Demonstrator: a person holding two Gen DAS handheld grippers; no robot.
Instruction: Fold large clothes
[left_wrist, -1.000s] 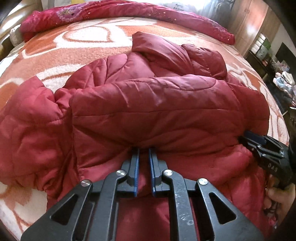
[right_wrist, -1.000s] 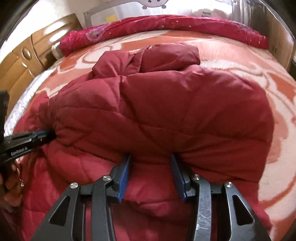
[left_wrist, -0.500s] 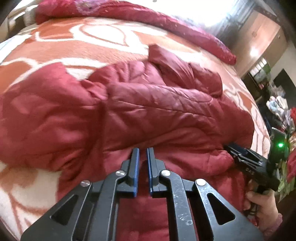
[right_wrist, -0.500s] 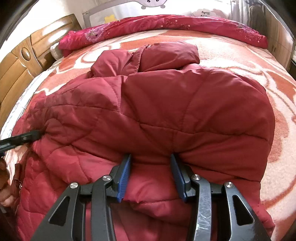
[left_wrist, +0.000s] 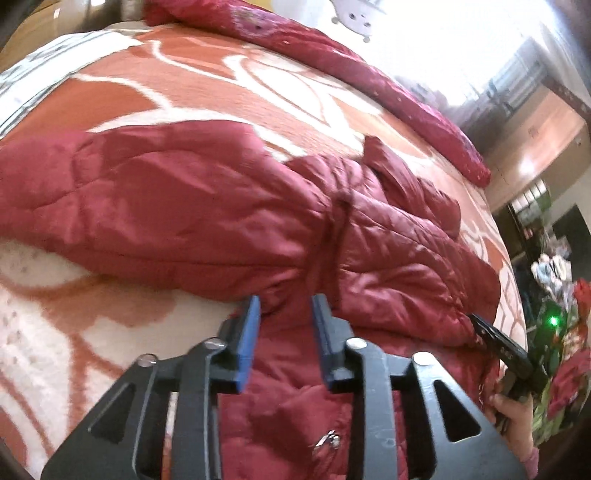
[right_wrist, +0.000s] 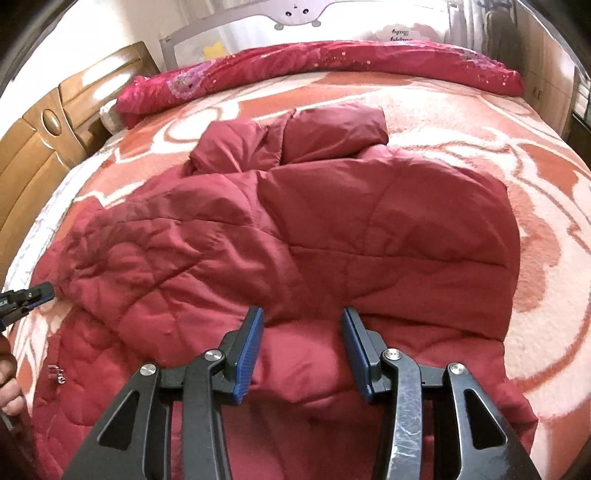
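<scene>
I'm mid-fold on the coat (right_wrist: 295, 240). L gripper (left_wrist: 286, 317) jaws just opened, coat let go. R gripper (right_wrist: 301, 328) pinches coat's near fold. Next: L grabs sleeve (left_wrist: 147, 199).

The left wrist view is motion-blurred, so the quilting of the red padded jacket (left_wrist: 229, 206) and the small silver logo (left_wrist: 327, 439) cannot be read. The jacket's lower hem runs off the bottom edge behind the left tool (left_wrist: 286, 314). In the right wrist view only that tool's tip shows at the left edge, and the hand (right_wrist: 9, 384) holding it is cut off.
</scene>
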